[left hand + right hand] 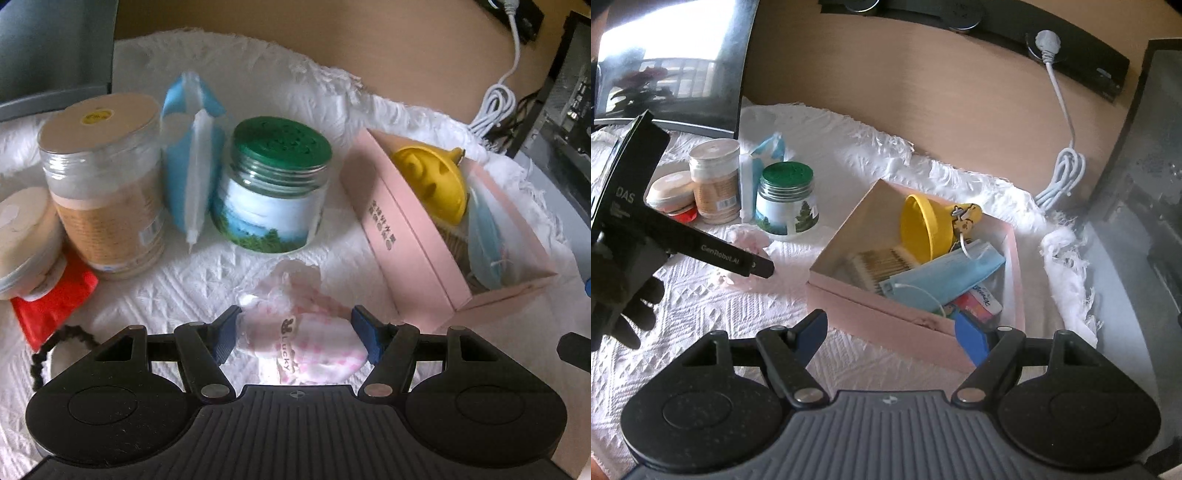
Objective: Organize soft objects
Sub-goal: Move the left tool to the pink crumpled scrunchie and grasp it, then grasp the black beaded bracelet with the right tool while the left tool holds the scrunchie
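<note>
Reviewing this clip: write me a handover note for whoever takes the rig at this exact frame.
Left gripper: open, fingers either side of the pink-checked white baby mitten on the white quilted cloth; not clamped yet.
Right gripper: open, empty, poised near the open pink cardboard box.
Done: blue face mask already lies in the box.
Left: close on the mitten, probably move it into the box. Black hair tie lies on the cloth.

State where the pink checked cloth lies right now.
In the left wrist view the pink checked cloth lies on the white mat, between the open left gripper's fingers, in front of the green-lidded jar.
</note>
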`<state>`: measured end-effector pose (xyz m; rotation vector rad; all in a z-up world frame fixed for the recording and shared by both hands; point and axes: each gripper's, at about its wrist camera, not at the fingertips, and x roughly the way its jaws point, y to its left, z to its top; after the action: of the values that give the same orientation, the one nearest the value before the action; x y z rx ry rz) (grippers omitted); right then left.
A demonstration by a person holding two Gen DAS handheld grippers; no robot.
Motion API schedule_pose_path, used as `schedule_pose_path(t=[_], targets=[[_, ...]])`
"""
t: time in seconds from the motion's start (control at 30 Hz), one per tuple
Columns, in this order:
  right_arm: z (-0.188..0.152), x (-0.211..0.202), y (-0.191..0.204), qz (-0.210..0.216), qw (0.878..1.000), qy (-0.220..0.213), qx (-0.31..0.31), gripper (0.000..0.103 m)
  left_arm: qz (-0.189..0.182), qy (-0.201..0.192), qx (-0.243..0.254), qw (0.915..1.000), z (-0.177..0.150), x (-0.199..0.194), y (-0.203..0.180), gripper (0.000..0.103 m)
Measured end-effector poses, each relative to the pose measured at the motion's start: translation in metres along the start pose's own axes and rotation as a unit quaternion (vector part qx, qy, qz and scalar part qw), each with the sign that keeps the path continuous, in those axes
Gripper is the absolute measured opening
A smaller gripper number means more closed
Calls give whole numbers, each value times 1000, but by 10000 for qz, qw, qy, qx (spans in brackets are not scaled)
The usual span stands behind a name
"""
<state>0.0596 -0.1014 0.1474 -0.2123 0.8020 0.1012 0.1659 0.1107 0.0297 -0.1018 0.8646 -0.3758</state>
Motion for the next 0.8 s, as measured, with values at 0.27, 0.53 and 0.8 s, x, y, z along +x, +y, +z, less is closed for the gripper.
schedule_pose_path(t=[0.27, 0.53, 0.8], targets=[[-2, -1, 6, 266, 9993, -174, 173, 83, 100, -105, 209, 9997, -3, -10, -5, 36], [18, 29, 32, 963, 9953, 36, 31, 83, -97, -330, -942, 9950, -15, -64, 38, 32], [44, 63, 92, 1842, 9822, 119, -350, 83, 889, -1165, -2330, 9614, -53, -168, 124, 32]])
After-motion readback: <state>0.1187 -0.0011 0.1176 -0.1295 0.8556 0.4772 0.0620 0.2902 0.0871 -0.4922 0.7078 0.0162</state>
